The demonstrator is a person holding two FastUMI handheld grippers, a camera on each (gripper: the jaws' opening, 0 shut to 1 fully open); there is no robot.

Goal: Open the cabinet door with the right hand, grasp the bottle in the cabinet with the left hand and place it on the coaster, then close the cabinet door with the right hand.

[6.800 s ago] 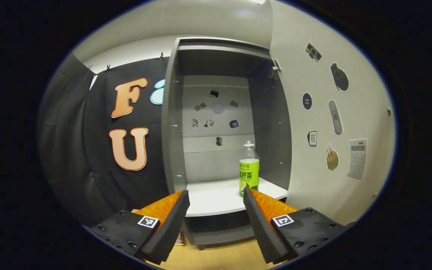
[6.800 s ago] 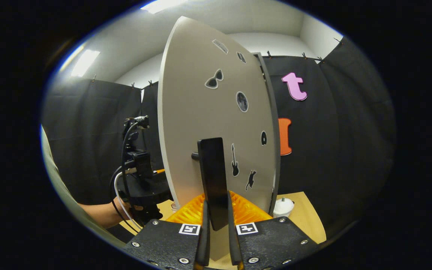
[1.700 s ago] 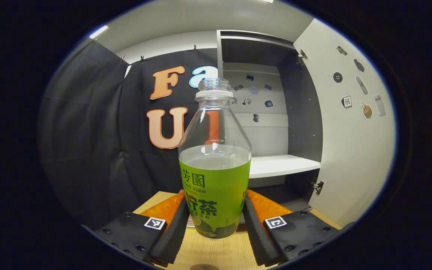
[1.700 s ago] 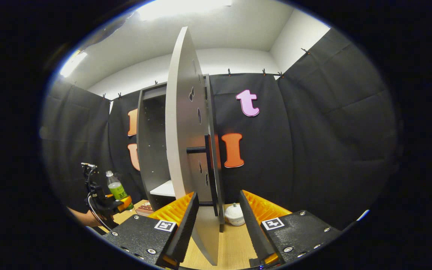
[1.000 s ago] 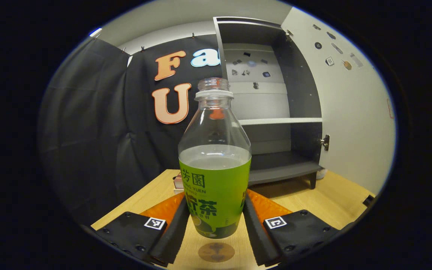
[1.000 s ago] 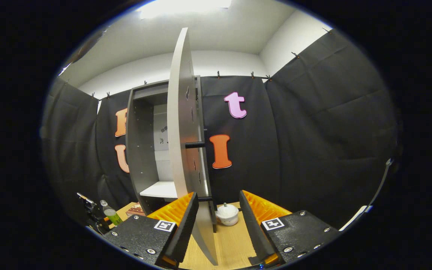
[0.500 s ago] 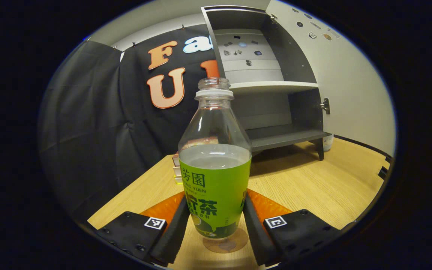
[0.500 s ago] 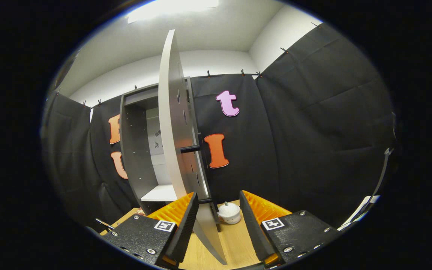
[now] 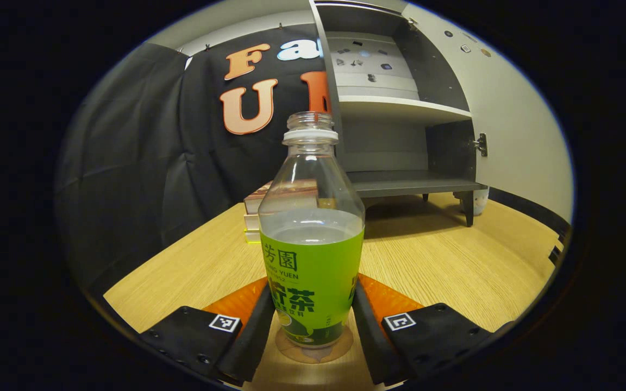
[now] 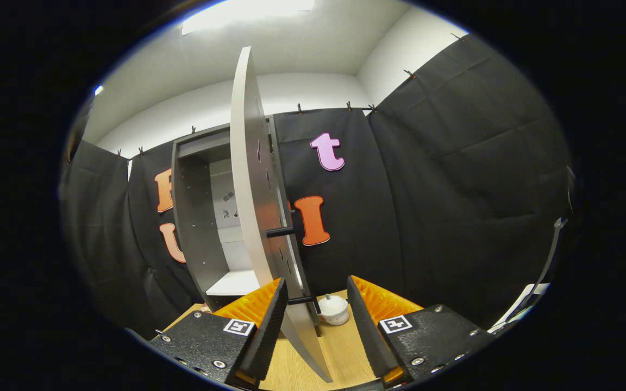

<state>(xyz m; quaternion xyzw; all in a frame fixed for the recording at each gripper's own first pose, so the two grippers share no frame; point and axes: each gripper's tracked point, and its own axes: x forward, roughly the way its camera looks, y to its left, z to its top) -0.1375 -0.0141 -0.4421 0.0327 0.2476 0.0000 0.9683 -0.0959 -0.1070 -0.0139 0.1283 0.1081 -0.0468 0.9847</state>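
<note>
Bottle on the coaster, cabinet door wide open

Bottle, clear plastic with a green label and no cap on its neck, stands upright between the two fingers of the left hand-held gripper, which are clamped against the label on both sides. Its base sits over the round brown coaster on the wooden tabletop; whether the base fully rests on the coaster or hangs just above it cannot be told. Liquid fills the bottle up to the top edge of the label.

Behind the bottle stands the grey cabinet, with a white shelf above a lower dark shelf. To the bottle's left, near the cabinet's foot, lies a small stack of books. The cabinet door swings out to the right of the bottle, with small stickers on its inner face.

In the right gripper view the right hand-held gripper has its fingers spread apart, holding nothing. The door is seen edge-on and passes between those fingers without either one pressing on it. The dark bar handle juts from the door above the gripper. A small white lidded pot sits on the tabletop behind the door
</note>
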